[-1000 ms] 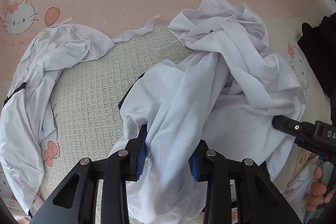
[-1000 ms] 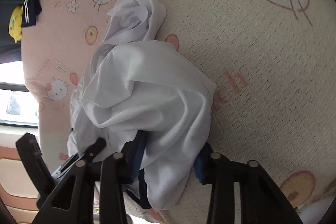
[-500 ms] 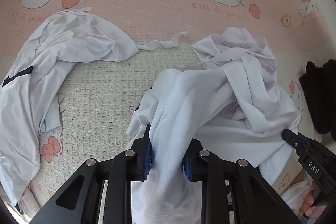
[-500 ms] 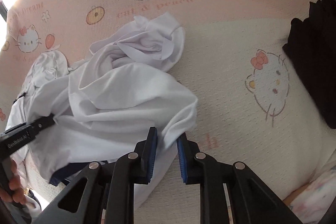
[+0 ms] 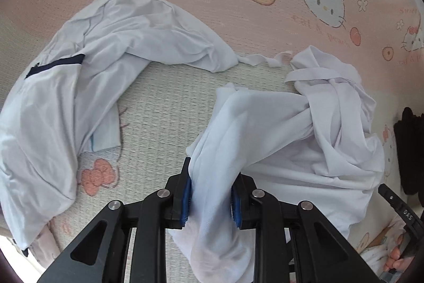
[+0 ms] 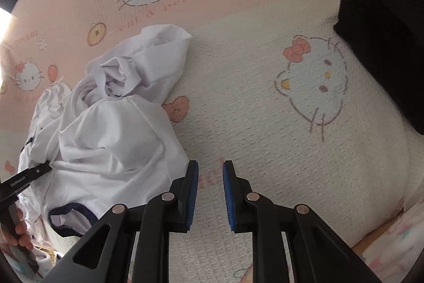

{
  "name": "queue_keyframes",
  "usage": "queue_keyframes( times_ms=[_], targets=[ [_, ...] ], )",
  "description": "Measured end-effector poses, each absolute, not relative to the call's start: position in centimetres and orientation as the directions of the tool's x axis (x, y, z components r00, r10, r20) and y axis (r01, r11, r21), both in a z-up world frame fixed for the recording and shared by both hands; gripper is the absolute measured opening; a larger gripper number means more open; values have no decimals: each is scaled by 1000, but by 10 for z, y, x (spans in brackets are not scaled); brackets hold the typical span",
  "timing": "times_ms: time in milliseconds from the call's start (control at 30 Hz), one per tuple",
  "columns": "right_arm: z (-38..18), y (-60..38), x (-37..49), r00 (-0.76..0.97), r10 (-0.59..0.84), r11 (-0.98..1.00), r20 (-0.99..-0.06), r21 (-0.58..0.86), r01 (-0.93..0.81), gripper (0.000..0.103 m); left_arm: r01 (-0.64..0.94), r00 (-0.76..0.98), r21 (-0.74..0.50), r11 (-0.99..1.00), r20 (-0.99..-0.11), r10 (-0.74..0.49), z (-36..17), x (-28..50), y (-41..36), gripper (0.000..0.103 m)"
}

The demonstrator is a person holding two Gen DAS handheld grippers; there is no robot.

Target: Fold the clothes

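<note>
- Released since half a second ago, the white garment (image 6: 116, 145) now lies crumpled just left of the right gripper (image 6: 210, 193), whose fingers stand parted and empty.
- Left gripper (image 5: 210, 194) fingers clamp a bunched fold of it.
- A second white garment (image 5: 66, 97) sprawls well apart.
- Bare bed mat (image 6: 265, 124) lies open rightward, up to the black cloth (image 6: 384, 31).

Home bedroom, by the look of it: a bed (image 6: 265, 108) w/ a woven pink-and-cream cartoon-cat mat, white clothes (image 5: 278, 129) crumpled on top, dark garments (image 6: 384, 31) piled at one edge, daylight coming in from the far left corner.
</note>
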State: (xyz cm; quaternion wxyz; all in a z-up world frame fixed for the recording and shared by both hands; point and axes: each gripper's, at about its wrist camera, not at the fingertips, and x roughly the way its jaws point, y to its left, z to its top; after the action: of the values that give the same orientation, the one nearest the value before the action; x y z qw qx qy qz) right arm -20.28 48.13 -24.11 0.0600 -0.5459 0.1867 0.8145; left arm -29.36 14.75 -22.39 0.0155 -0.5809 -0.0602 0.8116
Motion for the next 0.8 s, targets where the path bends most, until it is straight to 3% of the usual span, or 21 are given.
queue_keyframes(
  times_ms=[233,367,400,467,500,567,633,800],
  targets=[
    [-240,474,-207,-394,-160,-922,-905,280,-269,18,68,-313,-6,-998,-950,-16,-217,-284,132,22],
    [-240,470,-208,-394,-242,-904,-887,354,-242,19,89,-311,-90,-992,-949,59,-217,-278,117,24],
    [-240,468,-208,-392,-254,-900,-884,365,-239,22,100,-303,-126,-987,-949,90,-217,-278,113,24],
    [-242,464,-209,-389,-280,-892,-878,387,-232,48,116,-306,-189,-975,-941,146,-215,-279,107,25],
    [-242,463,-210,-388,-294,-887,-874,400,-230,53,122,-314,-218,-968,-934,171,-212,-279,104,26],
    [-244,464,-208,-395,-335,-860,-855,449,-242,56,133,-332,-276,-952,-917,220,-207,-280,98,37],
    [-247,466,-206,-399,-364,-833,-842,486,-265,56,143,-349,-333,-932,-898,267,-203,-280,93,68],
    [-246,462,-208,-376,-339,-837,-862,459,-298,58,166,-369,-363,-917,-885,284,-200,-280,80,71]
  ],
)
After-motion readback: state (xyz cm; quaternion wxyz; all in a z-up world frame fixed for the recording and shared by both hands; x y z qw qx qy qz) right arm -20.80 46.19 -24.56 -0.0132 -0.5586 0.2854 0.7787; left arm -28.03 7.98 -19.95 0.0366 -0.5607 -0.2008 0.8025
